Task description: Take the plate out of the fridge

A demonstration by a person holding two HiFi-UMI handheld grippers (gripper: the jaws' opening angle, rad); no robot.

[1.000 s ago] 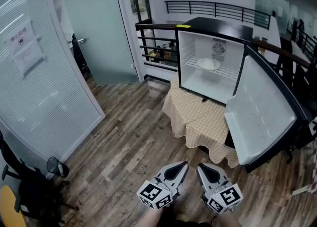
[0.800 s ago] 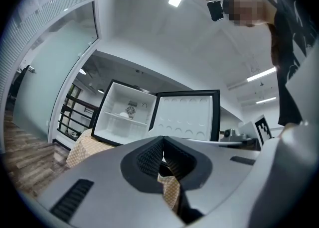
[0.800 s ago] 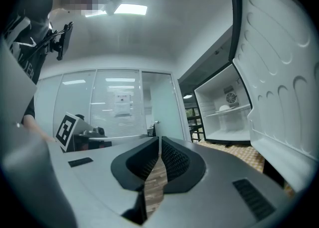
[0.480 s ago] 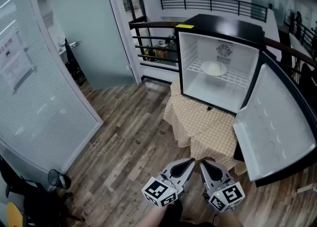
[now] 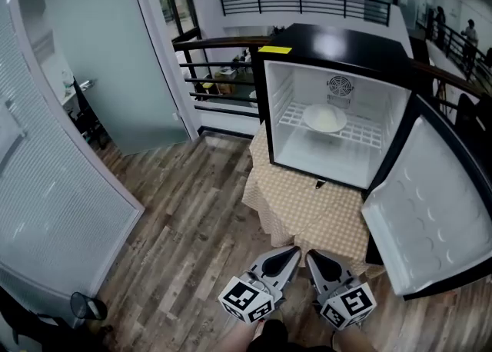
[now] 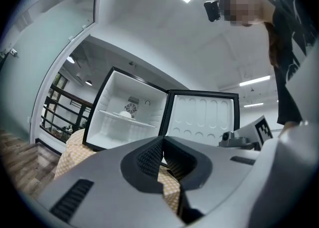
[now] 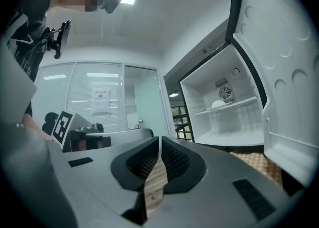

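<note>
A white plate point(image 5: 324, 118) lies on the wire shelf of a small black fridge point(image 5: 339, 43) whose door point(image 5: 430, 207) hangs open to the right. The plate also shows small in the left gripper view point(image 6: 126, 115) and the right gripper view point(image 7: 218, 104). Both grippers are low in the head view, well short of the fridge. My left gripper point(image 5: 291, 254) is shut and empty. My right gripper point(image 5: 313, 256) beside it is shut and empty too, jaw tips touching.
The fridge stands on a low table with a checkered cloth point(image 5: 307, 200). A glass partition point(image 5: 46, 189) and a glass door point(image 5: 92, 51) are at the left. A black railing point(image 5: 223, 74) runs behind the fridge. Wooden floor point(image 5: 184, 243) lies between me and the table.
The view has moved closer to the fridge and table, which now sit lower and larger in the frame. Both grippers stay shut, side by side.
</note>
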